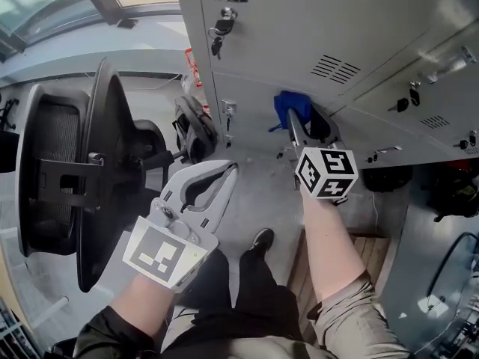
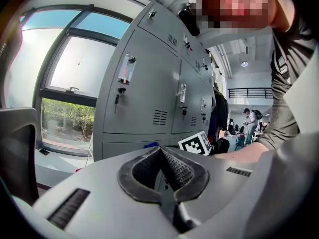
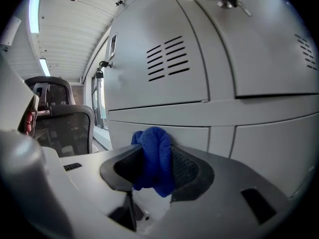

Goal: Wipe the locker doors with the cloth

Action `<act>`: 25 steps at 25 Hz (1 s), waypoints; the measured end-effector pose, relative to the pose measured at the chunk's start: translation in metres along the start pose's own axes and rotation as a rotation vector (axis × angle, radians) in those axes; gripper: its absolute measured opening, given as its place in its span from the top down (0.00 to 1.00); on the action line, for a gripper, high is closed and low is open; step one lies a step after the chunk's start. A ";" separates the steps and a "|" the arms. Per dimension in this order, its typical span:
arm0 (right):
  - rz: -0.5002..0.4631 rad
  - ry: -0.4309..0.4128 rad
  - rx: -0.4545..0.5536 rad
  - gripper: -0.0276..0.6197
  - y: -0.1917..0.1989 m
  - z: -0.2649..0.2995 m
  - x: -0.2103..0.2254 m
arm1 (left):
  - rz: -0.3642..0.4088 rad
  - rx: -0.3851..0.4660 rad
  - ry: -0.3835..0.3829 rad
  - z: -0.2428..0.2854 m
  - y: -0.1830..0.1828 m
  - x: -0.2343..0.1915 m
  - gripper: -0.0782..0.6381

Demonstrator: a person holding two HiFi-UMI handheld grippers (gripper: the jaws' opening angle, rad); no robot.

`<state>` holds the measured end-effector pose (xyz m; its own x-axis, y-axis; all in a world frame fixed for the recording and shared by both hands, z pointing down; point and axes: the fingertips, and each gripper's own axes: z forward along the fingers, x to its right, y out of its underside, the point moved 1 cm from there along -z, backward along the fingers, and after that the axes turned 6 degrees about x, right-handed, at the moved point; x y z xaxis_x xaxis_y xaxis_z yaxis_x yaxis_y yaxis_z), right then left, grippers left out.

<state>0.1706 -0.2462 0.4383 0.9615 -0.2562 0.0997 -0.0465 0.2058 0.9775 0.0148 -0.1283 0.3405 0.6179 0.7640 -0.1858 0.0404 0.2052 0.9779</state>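
Jaws of my right gripper (image 3: 155, 149) clamp the blue cloth (image 3: 152, 171), bunched between them; locker doors (image 3: 164, 59) stand just ahead. My left gripper (image 2: 160, 151): jaws together, tips touching.

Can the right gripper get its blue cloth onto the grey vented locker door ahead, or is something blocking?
Probably yes: the right gripper is shut on the blue cloth, and nothing stands between it and the grey metal vented locker door above. The black mesh office chair sits off to one side.
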 end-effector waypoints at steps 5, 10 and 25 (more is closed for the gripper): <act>0.016 0.050 0.024 0.72 -0.008 -0.029 0.039 | -0.014 -0.008 0.036 0.016 0.004 0.021 0.88; 0.030 0.085 0.033 0.72 -0.008 -0.041 0.053 | -0.022 -0.003 0.040 0.019 0.008 0.027 0.88; -0.071 -0.184 -0.108 0.72 0.075 0.072 -0.122 | -0.019 -0.013 -0.015 -0.021 0.016 -0.018 0.88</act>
<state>0.0302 -0.2675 0.5128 0.8951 -0.4398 0.0731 0.0584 0.2783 0.9587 -0.0121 -0.1265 0.3575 0.6288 0.7506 -0.2031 0.0422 0.2279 0.9728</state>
